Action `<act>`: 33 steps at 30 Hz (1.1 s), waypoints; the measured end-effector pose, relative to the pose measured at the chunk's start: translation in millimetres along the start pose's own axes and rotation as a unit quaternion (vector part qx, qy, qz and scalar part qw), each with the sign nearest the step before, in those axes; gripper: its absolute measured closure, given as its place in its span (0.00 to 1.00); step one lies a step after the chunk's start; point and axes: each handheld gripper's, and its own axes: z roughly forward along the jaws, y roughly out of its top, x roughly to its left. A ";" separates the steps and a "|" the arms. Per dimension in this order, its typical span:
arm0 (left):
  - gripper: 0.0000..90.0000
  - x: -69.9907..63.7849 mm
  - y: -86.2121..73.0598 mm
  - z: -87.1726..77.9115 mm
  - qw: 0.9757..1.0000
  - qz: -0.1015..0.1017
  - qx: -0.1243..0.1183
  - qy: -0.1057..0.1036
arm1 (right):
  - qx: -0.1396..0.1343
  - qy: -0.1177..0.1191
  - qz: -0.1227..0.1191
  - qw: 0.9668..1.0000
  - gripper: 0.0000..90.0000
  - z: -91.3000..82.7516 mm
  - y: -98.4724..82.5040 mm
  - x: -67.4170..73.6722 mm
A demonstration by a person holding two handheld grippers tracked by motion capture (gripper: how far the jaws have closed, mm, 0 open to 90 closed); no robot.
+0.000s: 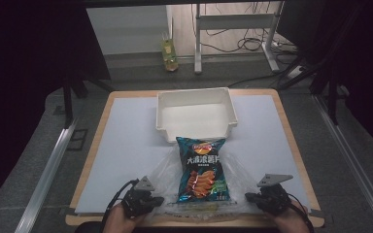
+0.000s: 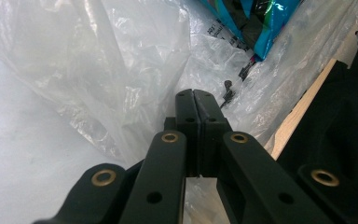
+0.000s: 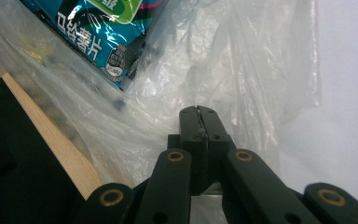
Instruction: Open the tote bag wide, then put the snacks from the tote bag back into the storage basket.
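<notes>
Left gripper (image 1: 156, 199): jaws closed, pinching the clear plastic bag (image 1: 167, 167)
Right gripper (image 1: 250, 196): jaws closed, pinching the bag's other side
Chip packet (image 1: 202, 169): lying on the bag, just before the white bin (image 1: 195, 114)

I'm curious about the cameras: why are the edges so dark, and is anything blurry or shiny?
High view: dark surroundings, only the table lit. Left gripper view: clear plastic bag glares white; near jaws soft. Right gripper view: chip bag print sharp, plastic glinting.
</notes>
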 end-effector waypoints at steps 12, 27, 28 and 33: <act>0.97 -5.7 0.9 -11.4 0.998 0.033 -0.051 0.035 | -0.031 0.020 -0.005 0.999 0.99 -8.4 5.3 2.7; 0.85 -9.8 0.9 -23.1 0.990 0.041 -0.116 0.062 | -0.076 0.023 -0.015 0.997 0.88 -20.8 17.4 6.5; 0.82 -9.9 0.8 -24.2 0.990 0.039 -0.124 0.063 | -0.078 0.021 -0.018 0.997 0.87 -22.1 20.0 7.0; 0.76 -10.0 0.5 -24.8 0.988 0.038 -0.131 0.068 | -0.084 0.020 -0.025 0.996 0.83 -22.9 26.2 8.0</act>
